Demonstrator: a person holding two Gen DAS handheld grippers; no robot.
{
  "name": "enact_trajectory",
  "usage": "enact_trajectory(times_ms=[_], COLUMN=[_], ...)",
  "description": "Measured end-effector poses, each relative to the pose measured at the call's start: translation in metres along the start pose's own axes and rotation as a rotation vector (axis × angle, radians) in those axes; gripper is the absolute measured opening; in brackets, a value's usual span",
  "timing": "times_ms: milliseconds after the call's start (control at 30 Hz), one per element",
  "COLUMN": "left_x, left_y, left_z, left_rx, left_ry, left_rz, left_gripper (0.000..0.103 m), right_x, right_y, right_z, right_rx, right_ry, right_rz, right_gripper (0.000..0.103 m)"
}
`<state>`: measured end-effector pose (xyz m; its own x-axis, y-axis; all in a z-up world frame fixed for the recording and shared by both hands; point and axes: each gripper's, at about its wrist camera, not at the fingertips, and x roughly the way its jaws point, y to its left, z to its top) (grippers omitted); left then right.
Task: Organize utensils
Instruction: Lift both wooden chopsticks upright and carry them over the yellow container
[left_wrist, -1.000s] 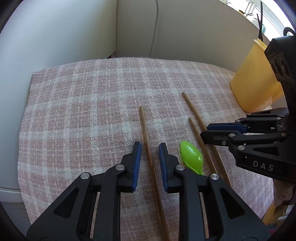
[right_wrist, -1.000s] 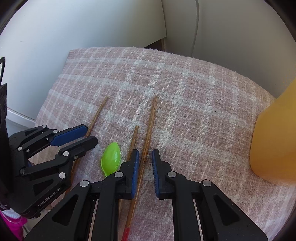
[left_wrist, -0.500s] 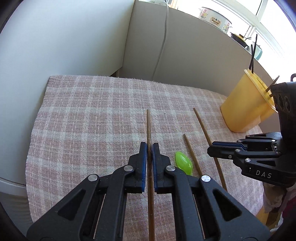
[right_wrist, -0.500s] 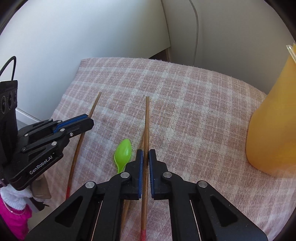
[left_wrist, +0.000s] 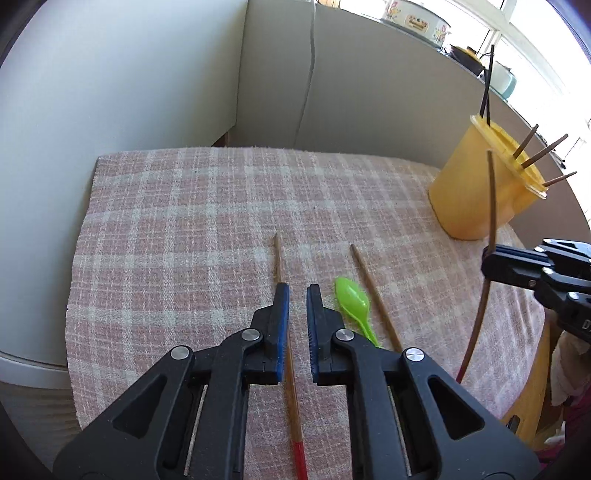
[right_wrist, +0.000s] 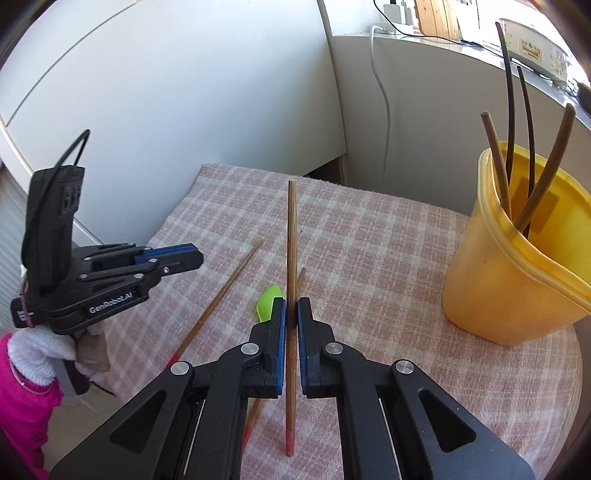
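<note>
My right gripper (right_wrist: 291, 314) is shut on a wooden chopstick (right_wrist: 291, 236) with a red end and holds it above the cloth; it also shows in the left wrist view (left_wrist: 489, 206). My left gripper (left_wrist: 297, 295) is open, its jaws slightly apart above a second red-ended chopstick (left_wrist: 277, 258) lying on the cloth. A third chopstick (left_wrist: 373, 291) and a green plastic spoon (left_wrist: 352, 301) lie just right of it. A yellow cup (right_wrist: 517, 266) at the right holds several chopsticks.
A pink plaid cloth (left_wrist: 184, 221) covers the small round table. White walls and a cabinet with a white cable (left_wrist: 308, 74) stand behind. The table edge drops off at left and right.
My right gripper lifted its chopstick off the cloth and rose. My left gripper closed on the left chopstick, then opened again; that chopstick lies on the cloth.
</note>
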<state>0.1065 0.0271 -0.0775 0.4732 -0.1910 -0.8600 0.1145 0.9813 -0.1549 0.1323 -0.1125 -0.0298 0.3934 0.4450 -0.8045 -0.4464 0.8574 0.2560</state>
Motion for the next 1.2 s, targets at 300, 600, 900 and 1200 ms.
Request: enact_trajectory(times_ms=[300, 600, 900, 1200], left_x=[0.052, -0.002, -0.085, -0.121], left_y=[0.010, 0.032, 0.010, -0.036], left_z=[0.003, 0.012, 0.010, 0.029], left_rx=[0.040, -0.055, -0.027, 0.034], left_ry=[0.072, -0.090, -0.301, -0.418], left_rz=[0.045, -0.076, -0.157, -0.239], left_gripper=[0.005, 0.003, 0.003, 0.003], right_x=[-0.013, -0.040, -0.069, -0.113], right_y=[0.007, 0.002, -0.012, -0.035], right_z=[-0.005, -0.005, -0.016, -0.016], right_rx=[-0.019, -0.027, 0.001, 0.043], right_ry=[-0.036, -0.101, -0.181, -0.303], right_rz=[0.002, 0.000, -0.013, -0.040], right_gripper=[0.005, 0.005, 0.005, 0.005])
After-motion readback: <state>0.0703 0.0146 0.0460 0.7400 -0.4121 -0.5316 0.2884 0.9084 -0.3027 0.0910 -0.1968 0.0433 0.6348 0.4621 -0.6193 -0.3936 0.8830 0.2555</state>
